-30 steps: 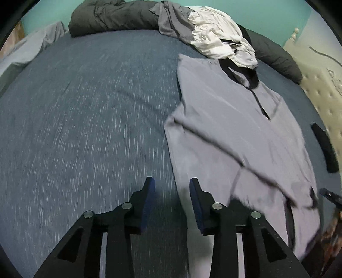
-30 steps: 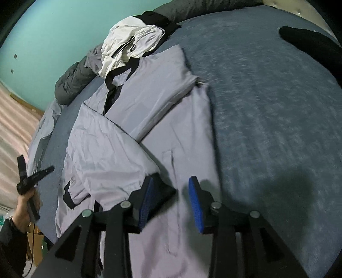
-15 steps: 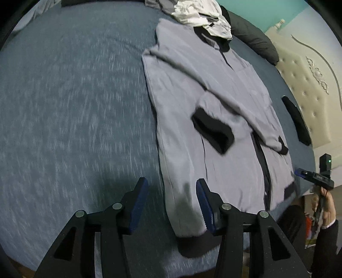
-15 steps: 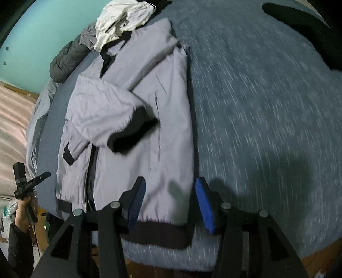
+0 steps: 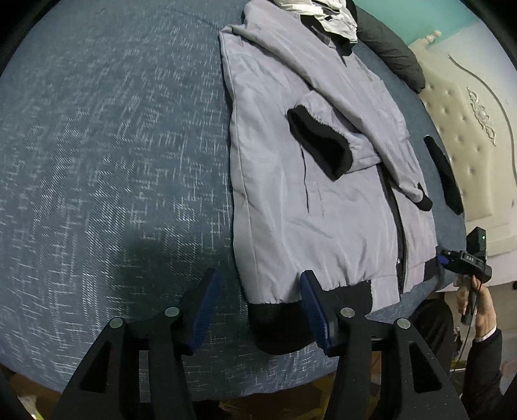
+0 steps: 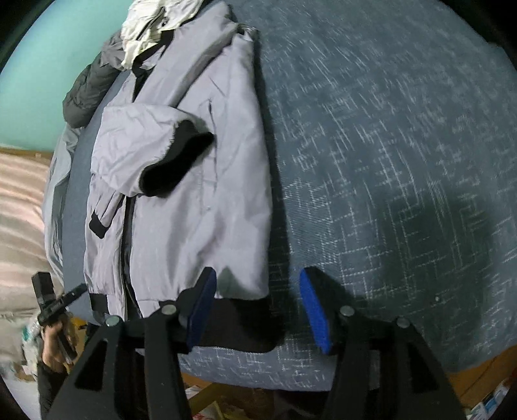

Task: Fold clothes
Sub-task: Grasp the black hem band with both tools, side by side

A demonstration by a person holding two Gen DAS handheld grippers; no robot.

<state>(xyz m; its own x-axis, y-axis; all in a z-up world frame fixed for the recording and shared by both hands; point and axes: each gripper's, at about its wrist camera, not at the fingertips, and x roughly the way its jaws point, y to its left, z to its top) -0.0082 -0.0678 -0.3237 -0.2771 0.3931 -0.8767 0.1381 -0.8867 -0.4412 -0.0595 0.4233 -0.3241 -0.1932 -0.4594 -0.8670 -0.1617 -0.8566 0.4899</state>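
A grey jacket point(image 5: 307, 210) with black cuffs and a black hem lies face up on the blue bed cover point(image 5: 97, 161). Both sleeves are folded across its front, one black cuff point(image 5: 320, 142) resting on the chest. My left gripper point(image 5: 260, 281) hovers over the hem's left corner point(image 5: 278, 320); its jaws are opening, with the corner between them and the pads not pressing on it. In the right wrist view my right gripper point(image 6: 258, 278) straddles the other hem corner point(image 6: 239, 326) of the jacket point(image 6: 200, 210), its jaws also opening and nothing pinched.
A white garment point(image 5: 326, 13) and a dark grey quilted one point(image 5: 394, 55) are piled beyond the collar. A black strip point(image 5: 442, 174) lies near the cream tufted headboard point(image 5: 468, 129). The bed's near edge point(image 5: 226, 381) runs just under both grippers.
Both grippers have drawn back from the sleeves to the jacket's hem at the bed's near edge and tipped downward. Their jaws stand wider. The cuff now lies loose on the chest.
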